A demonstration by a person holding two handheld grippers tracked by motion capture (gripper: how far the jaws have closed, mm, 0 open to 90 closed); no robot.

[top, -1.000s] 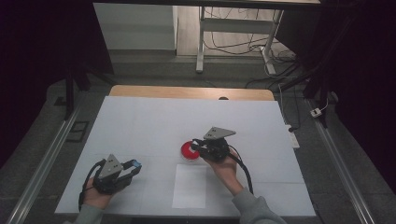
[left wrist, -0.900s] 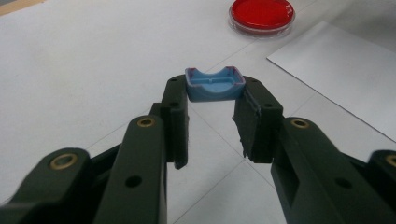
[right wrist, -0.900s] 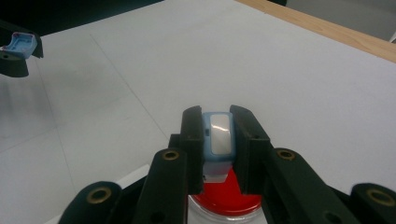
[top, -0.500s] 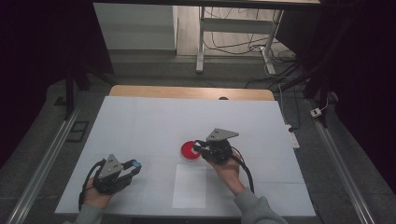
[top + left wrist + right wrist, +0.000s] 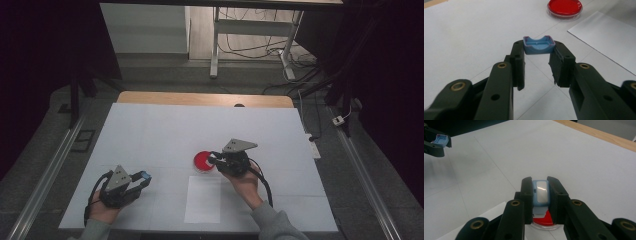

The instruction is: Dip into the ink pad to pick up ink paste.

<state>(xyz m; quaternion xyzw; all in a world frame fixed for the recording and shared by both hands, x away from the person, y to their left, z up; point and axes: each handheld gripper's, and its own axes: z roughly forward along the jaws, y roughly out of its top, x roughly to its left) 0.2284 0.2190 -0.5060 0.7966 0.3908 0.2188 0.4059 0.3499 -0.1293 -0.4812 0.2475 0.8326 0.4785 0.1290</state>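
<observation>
Down near the person, the left gripper pinches a small blue plastic cap between its tips — just held above the white table. Farther out, the right gripper squeezes a pale blue little device with a shiny window over the round red dish. Next, I think — lower it slowly onto the dish.

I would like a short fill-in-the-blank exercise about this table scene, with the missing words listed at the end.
1. The dish on the table holds something of ____ colour.
2. The left gripper holds a small ____ cap between its jaws.
3. The right gripper hangs just above the ____.
4. The white sheet lies ____ the two hands in the high view.

Missing words: red; blue; dish; between
</observation>
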